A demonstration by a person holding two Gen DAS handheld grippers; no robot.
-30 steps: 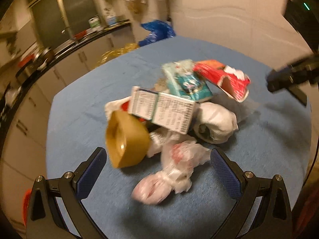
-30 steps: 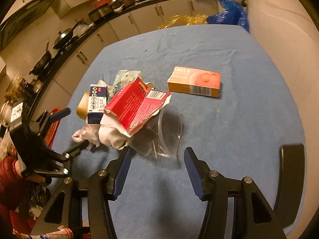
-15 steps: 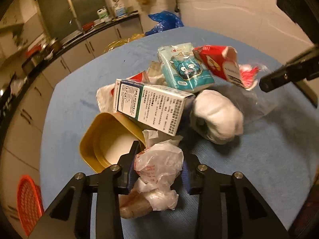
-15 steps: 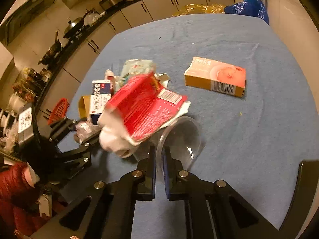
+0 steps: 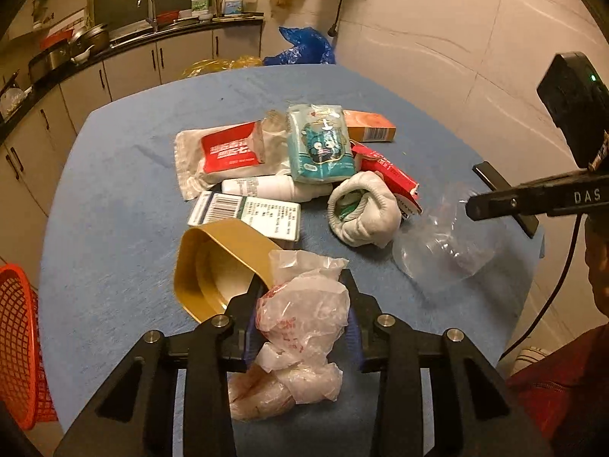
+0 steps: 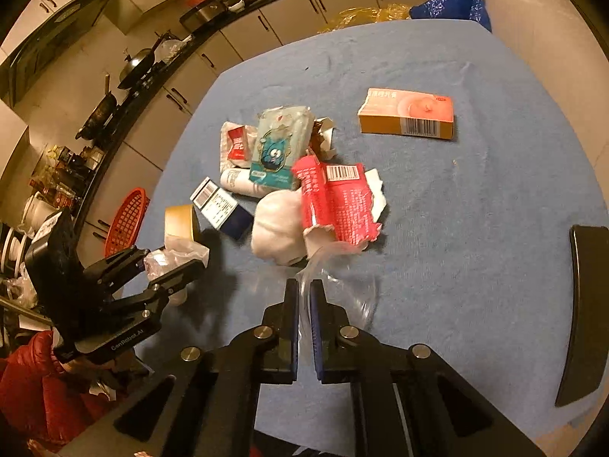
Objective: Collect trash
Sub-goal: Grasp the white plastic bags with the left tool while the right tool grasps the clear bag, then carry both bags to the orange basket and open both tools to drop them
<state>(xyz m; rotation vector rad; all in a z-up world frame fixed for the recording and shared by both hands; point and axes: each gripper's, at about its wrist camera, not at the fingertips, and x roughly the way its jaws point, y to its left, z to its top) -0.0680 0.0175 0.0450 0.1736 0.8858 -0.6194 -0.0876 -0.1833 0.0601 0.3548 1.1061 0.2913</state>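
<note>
left wrist view, entry one: my left tool (image 5: 300, 327) was wide open a second ago and has since come in on the crumpled plastic bag (image 5: 304, 304). its jaws are easing apart a touch right now, but the pads press the bag from both sides, so i log it as gripped. the gold lid (image 5: 213, 262) sits just ahead and to the left of this tool, touching the bag.

entry two, right wrist view: my right tool (image 6: 303, 327) has gone from half open to clamped on the rim of the clear plastic cup (image 6: 338, 289), which trails ahead of the fingers.

entry three: the rest of the pile, red carton (image 6: 338, 205) and white wad (image 6: 278, 224) included, lies further ahead on the desk (image 6: 475, 228).

meaning, as i judge it: two pieces are secured and ready to carry, probably to the red basket (image 5: 19, 342) off this tool's left.
</note>
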